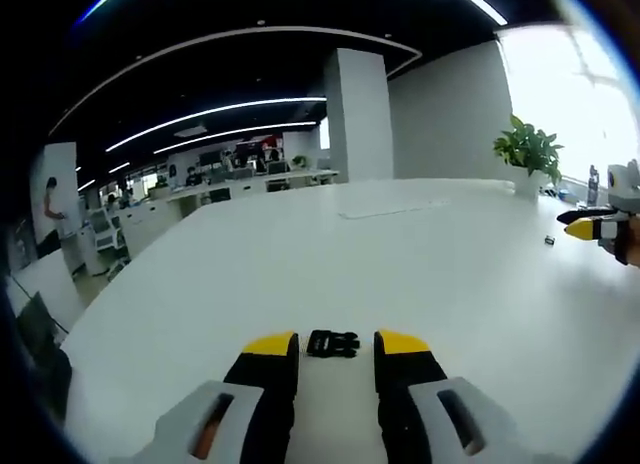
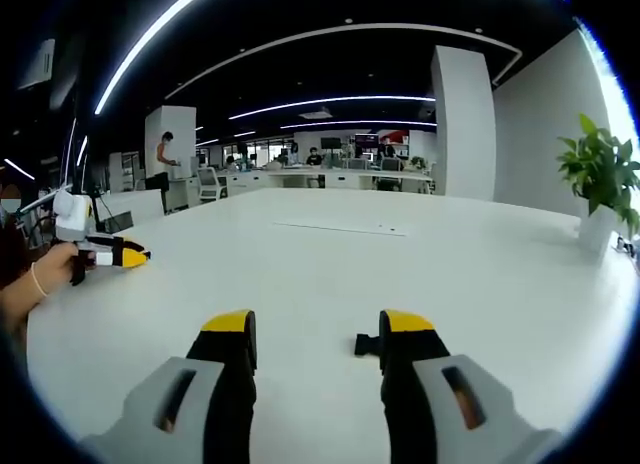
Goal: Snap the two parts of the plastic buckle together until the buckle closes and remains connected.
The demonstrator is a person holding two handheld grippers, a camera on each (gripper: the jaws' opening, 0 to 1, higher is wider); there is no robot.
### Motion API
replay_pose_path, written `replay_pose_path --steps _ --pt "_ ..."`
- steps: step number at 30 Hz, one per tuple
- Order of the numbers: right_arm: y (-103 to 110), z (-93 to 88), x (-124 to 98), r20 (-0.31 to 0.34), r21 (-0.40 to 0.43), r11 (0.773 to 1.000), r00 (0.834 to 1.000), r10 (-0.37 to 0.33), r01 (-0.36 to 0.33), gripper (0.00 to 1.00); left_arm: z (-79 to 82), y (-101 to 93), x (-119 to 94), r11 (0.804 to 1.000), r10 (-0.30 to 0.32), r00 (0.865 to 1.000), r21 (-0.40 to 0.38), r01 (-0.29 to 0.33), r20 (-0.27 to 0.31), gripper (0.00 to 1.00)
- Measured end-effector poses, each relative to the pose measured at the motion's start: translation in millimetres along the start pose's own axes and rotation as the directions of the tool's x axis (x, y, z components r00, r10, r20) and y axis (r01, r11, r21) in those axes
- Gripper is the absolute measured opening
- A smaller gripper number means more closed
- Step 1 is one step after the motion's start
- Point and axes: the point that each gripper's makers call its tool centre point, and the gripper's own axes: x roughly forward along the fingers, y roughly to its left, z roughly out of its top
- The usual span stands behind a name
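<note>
Nearest in the left gripper view: left gripper [image 1: 335, 344], jaws wide, holding nothing, yellow tips straddling the black plastic buckle [image 1: 333, 343]. Lying flat on the white bench [image 1: 400, 264], just beyond the tips and between them. Looks like one joined piece from here, or two halves laid end to end; cannot tell which.

In the right gripper view: right gripper [image 2: 318, 329], jaws likewise wide and empty. Small black buckle piece [image 2: 367, 344] just beside the inner face of the right-hand jaw, partly hidden behind it.

Probably still the approach step, nothing grasped. Next move calls for closing on one half, bringing the other gripper to the second half, lining prongs with socket, then pressing straight together.

Farther off: potted plant [image 1: 528, 154] at the bench's far right edge, then a pillar [image 1: 357, 114] and office desks.
</note>
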Motion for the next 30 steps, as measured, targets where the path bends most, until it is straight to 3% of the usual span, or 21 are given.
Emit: replay_pose_path --steps 13,22,26,30 --pt "2 0.4 1 0.004 0.003 1.0 1.0 0.008 -0.008 0.51 9.9 0.4 -9 0.999 -0.031 0.999 -0.01 0.031 0.029 0.4" --pt "18 3.9 9 -0.005 -0.033 0.997 0.998 0.067 -0.067 0.53 24.4 0.7 -22 0.994 -0.112 0.992 0.011 0.111 0.054 0.47" --pt "17 -4.1 11 -0.038 -0.066 0.994 0.996 0.082 -0.084 0.54 28.8 2.4 -24 0.991 -0.135 0.989 0.013 0.134 0.063 0.47" --pt "12 -10.4 8 -0.047 -0.065 0.992 0.994 0.102 -0.105 0.55 34.7 0.2 -24 0.98 -0.199 0.978 0.028 0.198 0.066 0.48"
